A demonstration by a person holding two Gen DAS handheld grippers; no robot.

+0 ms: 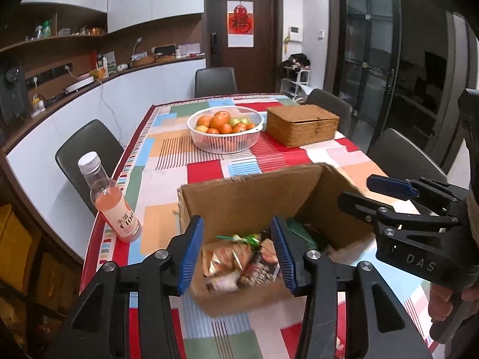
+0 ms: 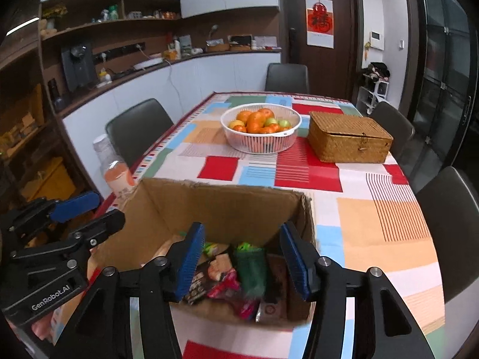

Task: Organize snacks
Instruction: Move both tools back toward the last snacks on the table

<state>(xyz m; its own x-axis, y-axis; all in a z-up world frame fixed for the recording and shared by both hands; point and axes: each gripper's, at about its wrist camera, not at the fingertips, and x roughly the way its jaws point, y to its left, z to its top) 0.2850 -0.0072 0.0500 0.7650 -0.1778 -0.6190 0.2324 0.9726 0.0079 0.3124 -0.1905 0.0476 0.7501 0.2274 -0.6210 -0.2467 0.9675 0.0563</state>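
An open cardboard box (image 1: 248, 200) (image 2: 221, 206) sits on the near part of the table and holds several snack packets (image 1: 236, 260) (image 2: 239, 272). My left gripper (image 1: 238, 255) is open and empty, hovering above the box's near left side. My right gripper (image 2: 242, 261) is open and empty above the box's near side; it also shows at the right of the left wrist view (image 1: 380, 193). A bottle of pink drink (image 1: 112, 200) (image 2: 115, 170) stands upright left of the box, near the table's left edge.
A white basket of oranges and green fruit (image 1: 225, 130) (image 2: 260, 127) and a closed woven box (image 1: 302, 124) (image 2: 348, 140) stand further back on the patchwork tablecloth (image 1: 167, 161). Dark chairs surround the table. A counter runs along the left wall.
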